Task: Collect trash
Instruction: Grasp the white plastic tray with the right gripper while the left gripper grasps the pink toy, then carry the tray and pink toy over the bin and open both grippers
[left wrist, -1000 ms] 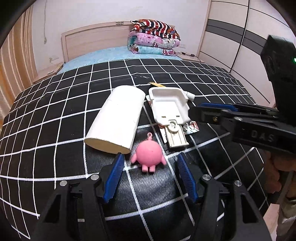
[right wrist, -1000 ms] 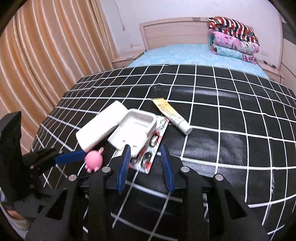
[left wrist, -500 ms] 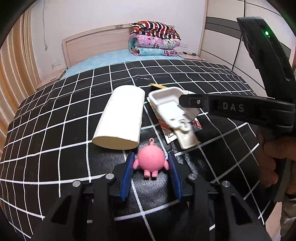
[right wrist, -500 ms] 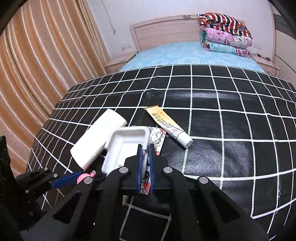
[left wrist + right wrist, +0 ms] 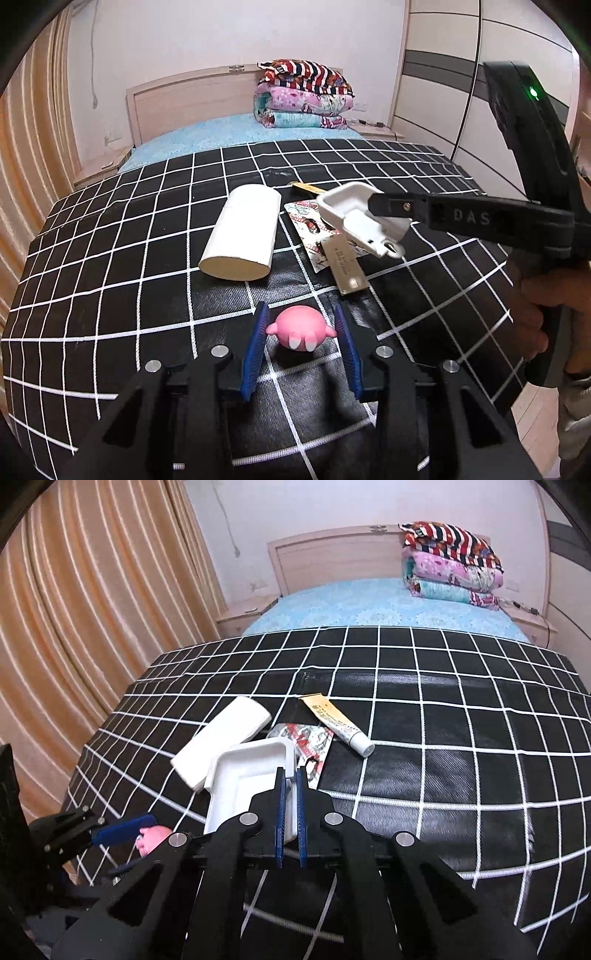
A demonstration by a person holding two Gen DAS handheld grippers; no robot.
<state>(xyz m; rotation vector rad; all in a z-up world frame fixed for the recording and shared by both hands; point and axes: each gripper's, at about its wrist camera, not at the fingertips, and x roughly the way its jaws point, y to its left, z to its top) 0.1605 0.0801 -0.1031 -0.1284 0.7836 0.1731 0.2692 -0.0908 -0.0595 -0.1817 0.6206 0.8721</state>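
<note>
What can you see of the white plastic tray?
The white plastic tray is a shallow, moulded rectangular shell with a raised rim, a stepped hollow and a tab with a round hole at its narrow end. It looks like thin rigid packaging and is empty. The right gripper is shut on its side wall and holds it tilted, lifted above the printed card on the black checked cloth. Nothing else visibly touches it.

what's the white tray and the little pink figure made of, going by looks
White tray: looks like thin moulded plastic, matte, with a rolled rim and stepped recess; possibly foam. Pink figure: smooth, rounded, softly shiny, probably rubber or vinyl; the pictures don't settle which.
</note>
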